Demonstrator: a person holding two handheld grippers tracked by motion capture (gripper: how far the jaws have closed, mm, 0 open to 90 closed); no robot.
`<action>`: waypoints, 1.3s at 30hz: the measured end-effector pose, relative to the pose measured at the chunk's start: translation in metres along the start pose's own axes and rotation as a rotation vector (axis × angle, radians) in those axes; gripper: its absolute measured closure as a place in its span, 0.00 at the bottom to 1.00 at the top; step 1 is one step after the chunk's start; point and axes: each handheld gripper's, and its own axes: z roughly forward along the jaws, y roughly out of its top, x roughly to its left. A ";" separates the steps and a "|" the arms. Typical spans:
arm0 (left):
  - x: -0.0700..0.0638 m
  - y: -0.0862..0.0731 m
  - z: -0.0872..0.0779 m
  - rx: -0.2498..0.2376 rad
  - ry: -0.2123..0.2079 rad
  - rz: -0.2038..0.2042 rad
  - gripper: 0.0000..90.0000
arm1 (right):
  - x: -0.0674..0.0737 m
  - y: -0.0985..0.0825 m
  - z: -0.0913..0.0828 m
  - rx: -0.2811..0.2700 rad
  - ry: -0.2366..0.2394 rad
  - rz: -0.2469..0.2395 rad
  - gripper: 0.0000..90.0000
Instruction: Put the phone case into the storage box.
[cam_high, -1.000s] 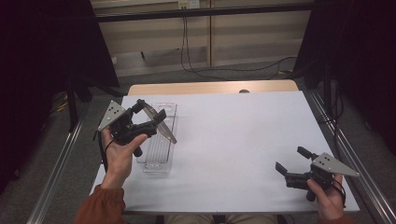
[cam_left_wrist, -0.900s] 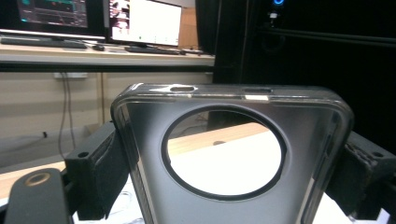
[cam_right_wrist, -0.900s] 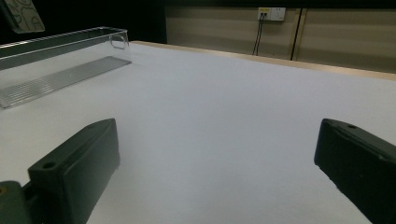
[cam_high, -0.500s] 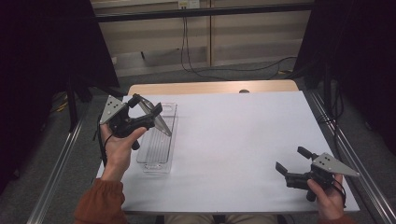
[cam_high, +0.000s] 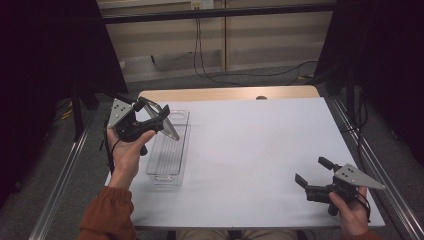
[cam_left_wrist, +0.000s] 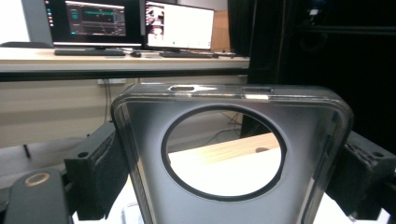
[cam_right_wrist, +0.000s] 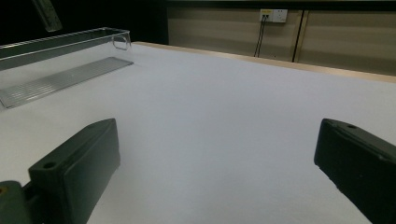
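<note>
right claw (cam_high: 312, 172) low at the near right corner of the white table (cam_high: 260, 150), jaws spread wide, nothing between them, hand (cam_high: 350, 207) under it. left claw (cam_high: 152, 107) raised at the left side, clenched on a phone case (cam_left_wrist: 233, 158), clear with a big round camera hole; jaws press its two side edges, case upright between them. in the high view the case (cam_high: 169, 125) hangs over the far end of the clear plastic tray (cam_high: 167, 155), not touching it. vs 1 s ago: left claw has moved farther from the person and up along the tray; right claw unchanged. beyond the table: monitors (cam_left_wrist: 130, 23) on a desk, wall, cables. nothing blocks either claw.
</note>
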 end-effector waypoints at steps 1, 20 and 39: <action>0.001 0.000 0.001 -0.004 0.003 -0.003 0.14 | 0.000 0.000 0.000 -0.002 0.003 -0.005 0.00; 0.006 -0.004 0.025 0.016 0.042 0.028 0.14 | 0.000 -0.001 0.000 -0.004 0.016 -0.012 0.00; -0.001 -0.008 0.047 0.032 0.068 0.054 0.14 | 0.001 -0.001 0.001 -0.003 0.019 -0.020 0.00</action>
